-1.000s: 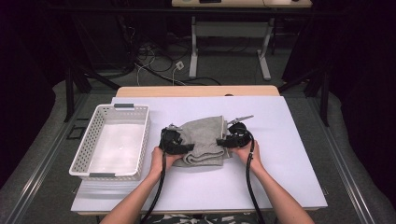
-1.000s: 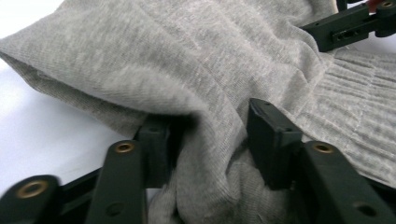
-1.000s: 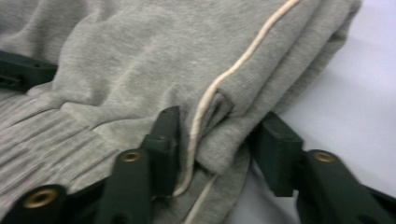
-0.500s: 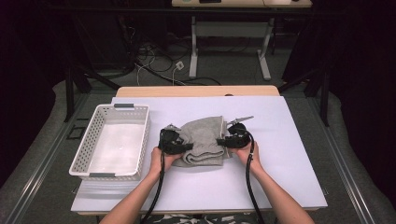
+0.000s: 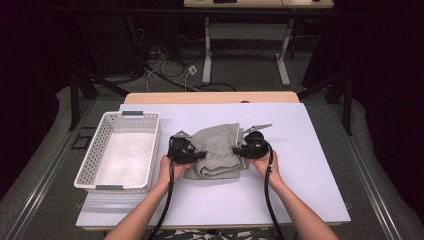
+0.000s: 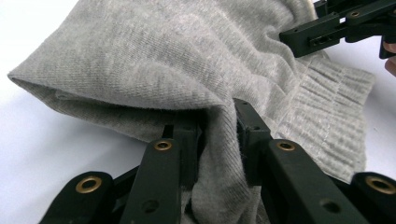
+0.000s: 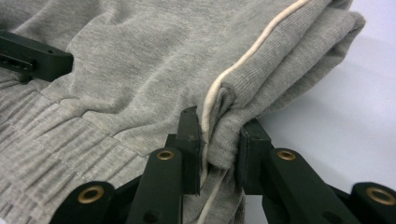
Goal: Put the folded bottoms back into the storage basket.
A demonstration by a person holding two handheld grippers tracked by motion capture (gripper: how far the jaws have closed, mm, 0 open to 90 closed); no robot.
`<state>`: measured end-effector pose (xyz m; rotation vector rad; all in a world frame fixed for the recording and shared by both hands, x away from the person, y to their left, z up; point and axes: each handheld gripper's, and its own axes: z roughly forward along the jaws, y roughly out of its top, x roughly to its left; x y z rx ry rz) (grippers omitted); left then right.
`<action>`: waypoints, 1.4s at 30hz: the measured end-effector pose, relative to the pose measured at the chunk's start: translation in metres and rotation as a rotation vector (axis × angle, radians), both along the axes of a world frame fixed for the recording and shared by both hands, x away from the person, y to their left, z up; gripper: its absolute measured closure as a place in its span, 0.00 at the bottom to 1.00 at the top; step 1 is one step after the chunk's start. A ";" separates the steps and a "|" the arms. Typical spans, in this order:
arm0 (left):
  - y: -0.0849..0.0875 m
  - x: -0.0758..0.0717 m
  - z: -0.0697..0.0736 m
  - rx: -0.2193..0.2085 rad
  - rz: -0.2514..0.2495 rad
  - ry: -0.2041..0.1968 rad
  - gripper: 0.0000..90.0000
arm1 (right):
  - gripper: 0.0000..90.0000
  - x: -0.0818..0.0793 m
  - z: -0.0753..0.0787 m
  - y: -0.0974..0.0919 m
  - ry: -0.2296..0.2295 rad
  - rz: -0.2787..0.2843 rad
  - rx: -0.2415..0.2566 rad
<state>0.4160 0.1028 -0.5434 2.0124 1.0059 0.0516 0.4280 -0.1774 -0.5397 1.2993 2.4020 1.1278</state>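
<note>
High view | folded grey garment (image 5: pixel 216 151) on white desk (image 5: pixel 300 190), just right of white basket (image 5: pixel 120 152) | left tongs (image 5: pixel 197 155) clamped on garment's left edge | right tongs (image 5: pixel 236 149) clamped on its right, cream-piped edge

Surface (image 5: pixel 310 150): white sheet over a wooden top, brightly lit.
Floor (image 5: pixel 240 75): grey, with a pale mat curving round the surface.
Cables (image 5: pixel 165 70): tangled on the floor behind.
Far desk (image 5: pixel 245 30): white legs, light top.
Surroundings: dark, unlit on both sides.
</note>
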 end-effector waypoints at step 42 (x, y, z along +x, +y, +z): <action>0.004 -0.017 0.046 0.003 -0.060 -0.092 0.83 | 0.82 -0.019 0.027 0.003 -0.097 0.028 0.023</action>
